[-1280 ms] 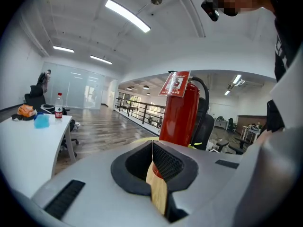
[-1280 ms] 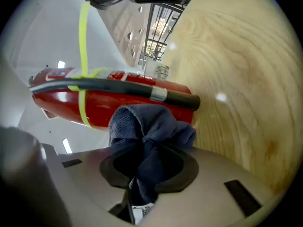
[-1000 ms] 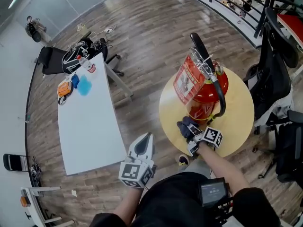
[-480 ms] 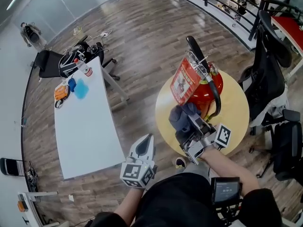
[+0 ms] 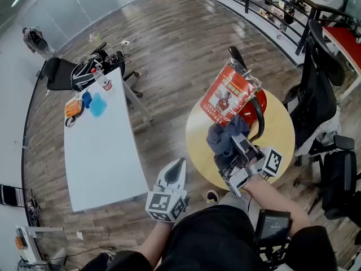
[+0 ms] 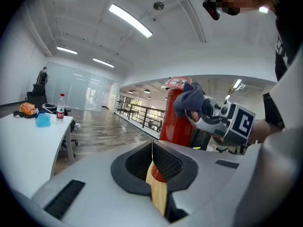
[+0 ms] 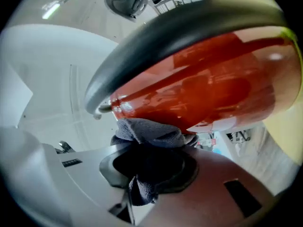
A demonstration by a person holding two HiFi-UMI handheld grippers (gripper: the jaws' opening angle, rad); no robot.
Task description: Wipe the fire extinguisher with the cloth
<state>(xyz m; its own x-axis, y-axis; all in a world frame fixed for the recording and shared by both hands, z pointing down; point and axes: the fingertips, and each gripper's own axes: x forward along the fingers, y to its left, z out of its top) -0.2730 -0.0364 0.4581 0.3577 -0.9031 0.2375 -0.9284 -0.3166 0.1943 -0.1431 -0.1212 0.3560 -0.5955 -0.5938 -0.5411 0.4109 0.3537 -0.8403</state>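
In your head view the cloth (image 5: 224, 135) swallows the jaws of your right gripper (image 5: 236, 145). Together with the hanging tag (image 5: 228, 94), it covers most of the fire extinguisher (image 5: 258, 101). The tag's print is too small to read. Your right gripper view cuts the red body off at its edges. On the white desk (image 5: 101, 157), the orange and blue items (image 5: 79, 106) are too small to name.

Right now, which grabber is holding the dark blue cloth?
The right gripper: it clamps the dark blue cloth against the red fire extinguisher. The left gripper holds nothing.
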